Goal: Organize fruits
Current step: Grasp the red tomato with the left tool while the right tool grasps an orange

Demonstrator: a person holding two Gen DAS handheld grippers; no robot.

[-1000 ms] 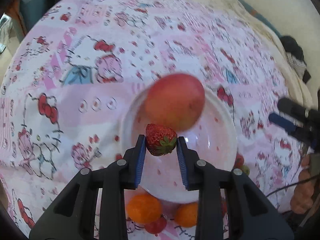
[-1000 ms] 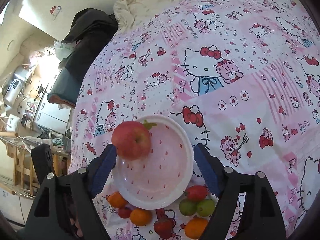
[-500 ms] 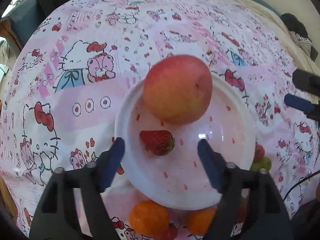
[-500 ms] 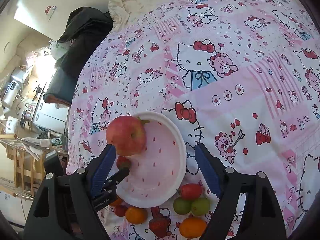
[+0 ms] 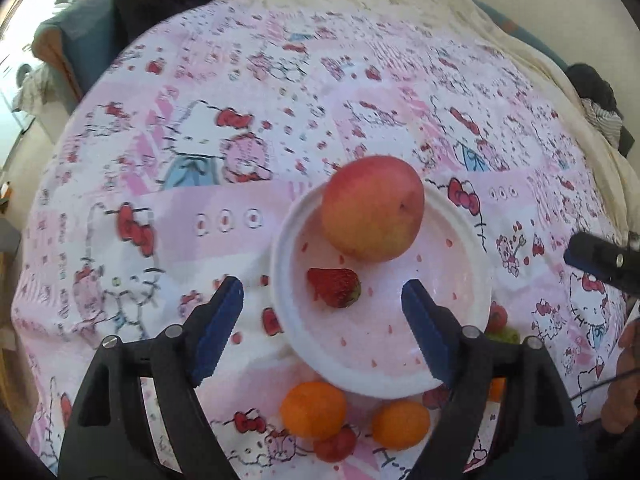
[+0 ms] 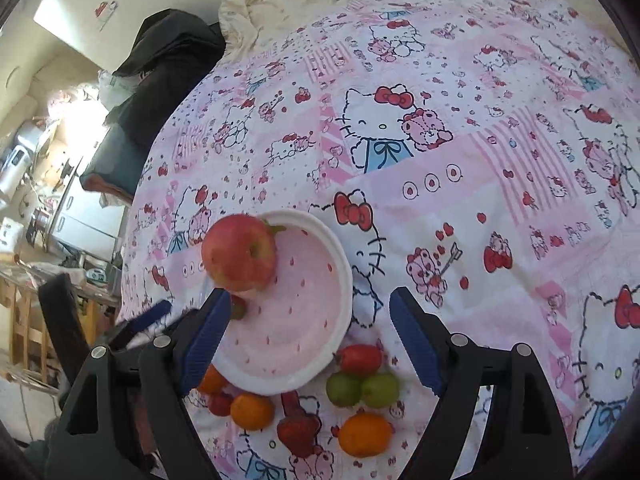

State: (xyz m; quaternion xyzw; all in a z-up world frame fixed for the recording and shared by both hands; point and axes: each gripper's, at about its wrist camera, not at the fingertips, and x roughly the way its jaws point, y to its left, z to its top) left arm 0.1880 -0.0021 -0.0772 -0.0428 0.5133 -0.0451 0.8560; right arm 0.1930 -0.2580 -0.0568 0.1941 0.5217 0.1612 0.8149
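A white plate [image 5: 460, 372] with pink drops lies on the Hello Kitty cloth; it also shows in the right wrist view [image 6: 340, 256]. On it sit a red-yellow apple [image 5: 372, 220] [image 6: 239, 253] and a strawberry [image 5: 334, 287]. My left gripper [image 5: 322, 320] is open and empty, just above the plate's near side, with the strawberry lying free between its jaws. My right gripper [image 6: 310, 338] is open and empty above the plate's near edge. Loose fruit lies in front of the plate: oranges [image 5: 313, 409] [image 6: 365, 434], green fruits [image 6: 362, 389], a tomato [image 6: 360, 359], a strawberry [image 6: 298, 432].
The pink patterned cloth [image 6: 460, 160] covers a wide soft surface. A cream blanket [image 5: 400, 4] lies at the far edge. Dark clothing [image 6: 168, 60] and cluttered furniture stand off the left side. The right gripper's fingertip [image 5: 600, 260] shows at the left wrist view's right edge.
My left gripper has opened and let go of the strawberry, which now lies on the plate. The left gripper has drawn back and up. The right gripper stays open.
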